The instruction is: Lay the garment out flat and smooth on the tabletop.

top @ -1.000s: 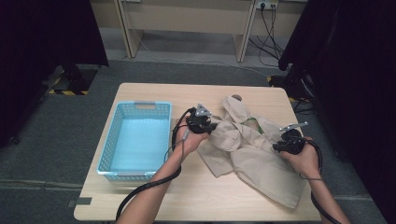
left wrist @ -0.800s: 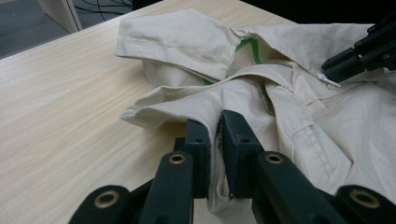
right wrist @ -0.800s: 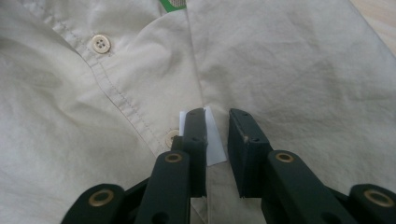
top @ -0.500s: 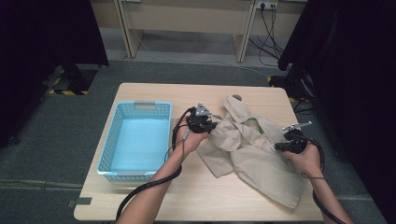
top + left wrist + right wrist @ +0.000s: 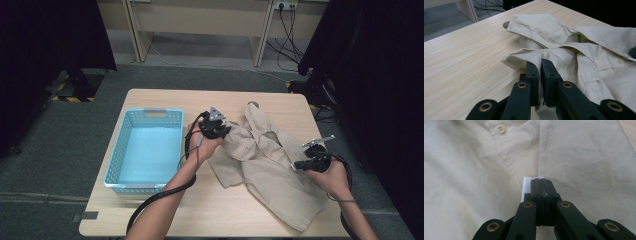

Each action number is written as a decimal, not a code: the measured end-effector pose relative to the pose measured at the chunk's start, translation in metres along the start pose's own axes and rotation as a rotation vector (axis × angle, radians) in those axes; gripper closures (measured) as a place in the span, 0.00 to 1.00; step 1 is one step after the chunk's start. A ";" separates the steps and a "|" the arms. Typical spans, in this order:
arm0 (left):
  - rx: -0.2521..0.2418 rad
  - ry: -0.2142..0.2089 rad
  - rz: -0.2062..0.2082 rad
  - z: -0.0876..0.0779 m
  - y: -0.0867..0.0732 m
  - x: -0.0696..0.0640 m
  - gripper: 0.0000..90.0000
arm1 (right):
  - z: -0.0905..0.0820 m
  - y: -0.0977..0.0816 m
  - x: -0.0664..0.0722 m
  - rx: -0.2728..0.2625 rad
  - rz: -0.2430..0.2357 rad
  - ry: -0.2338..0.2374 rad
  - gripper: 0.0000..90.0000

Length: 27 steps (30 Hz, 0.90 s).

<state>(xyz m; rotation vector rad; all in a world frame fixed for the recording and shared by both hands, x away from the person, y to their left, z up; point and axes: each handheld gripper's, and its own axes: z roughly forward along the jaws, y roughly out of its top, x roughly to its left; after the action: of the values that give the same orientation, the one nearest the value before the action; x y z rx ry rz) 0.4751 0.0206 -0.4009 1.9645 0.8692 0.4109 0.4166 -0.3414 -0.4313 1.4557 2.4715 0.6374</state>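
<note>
Shirt edges pinched by left gripper, seemingly right gripper too.

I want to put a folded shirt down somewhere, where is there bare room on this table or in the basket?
The blue basket looks empty inside. Bare table runs along the near edge, between the basket and the beige shirt, and there is a strip along the far edge behind the basket. The right half is crowded: the shirt sprawls there, pinched by the left gripper and the right gripper.

Grey carpet floor, wooden table, dark curtains
</note>
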 end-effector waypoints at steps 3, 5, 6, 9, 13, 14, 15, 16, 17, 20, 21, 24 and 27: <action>0.002 0.011 -0.005 0.000 0.003 0.003 0.95 | -0.009 -0.007 0.008 0.008 -0.014 0.030 1.00; 0.004 0.019 -0.010 0.000 0.004 0.005 0.95 | -0.014 -0.013 0.014 0.014 -0.026 0.051 1.00; 0.006 0.022 -0.010 0.001 0.005 0.006 0.95 | -0.016 -0.016 0.017 0.020 -0.034 0.061 1.00; 0.010 0.032 -0.011 0.002 0.008 0.008 0.94 | -0.021 -0.023 0.022 0.012 -0.038 0.088 1.00; 0.016 0.054 -0.015 0.004 0.011 0.013 0.94 | -0.027 -0.026 0.026 -0.007 -0.030 0.125 1.00; 0.016 0.061 -0.004 0.004 0.011 0.014 0.94 | -0.028 -0.026 0.027 -0.010 -0.030 0.134 1.00; 0.018 0.063 -0.005 0.004 0.012 0.015 0.94 | -0.029 -0.027 0.029 -0.007 -0.033 0.145 1.00; 0.019 0.067 -0.005 0.005 0.012 0.015 0.94 | -0.029 -0.027 0.031 -0.008 -0.038 0.162 1.00; 0.024 0.063 -0.018 0.005 0.012 0.015 0.94 | -0.030 -0.028 0.034 -0.008 -0.043 0.177 1.00; 0.023 0.064 -0.017 0.006 0.012 0.014 0.94 | -0.030 -0.030 0.047 0.011 -0.081 0.221 1.00; 0.020 0.065 -0.020 0.006 0.012 0.014 0.93 | -0.030 -0.031 0.051 0.021 -0.098 0.239 1.00; 0.019 0.070 -0.015 0.007 0.013 0.013 0.93 | -0.031 -0.033 0.064 0.033 -0.141 0.294 1.00; 0.020 0.068 -0.010 0.008 0.015 0.012 0.92 | -0.033 -0.033 0.073 0.032 -0.166 0.348 1.00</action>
<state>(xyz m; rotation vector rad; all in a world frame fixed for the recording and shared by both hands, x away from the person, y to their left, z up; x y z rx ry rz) 0.4938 0.0193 -0.3927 1.9734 0.9298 0.4671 0.3420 -0.3001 -0.4139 1.2175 2.8381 0.8847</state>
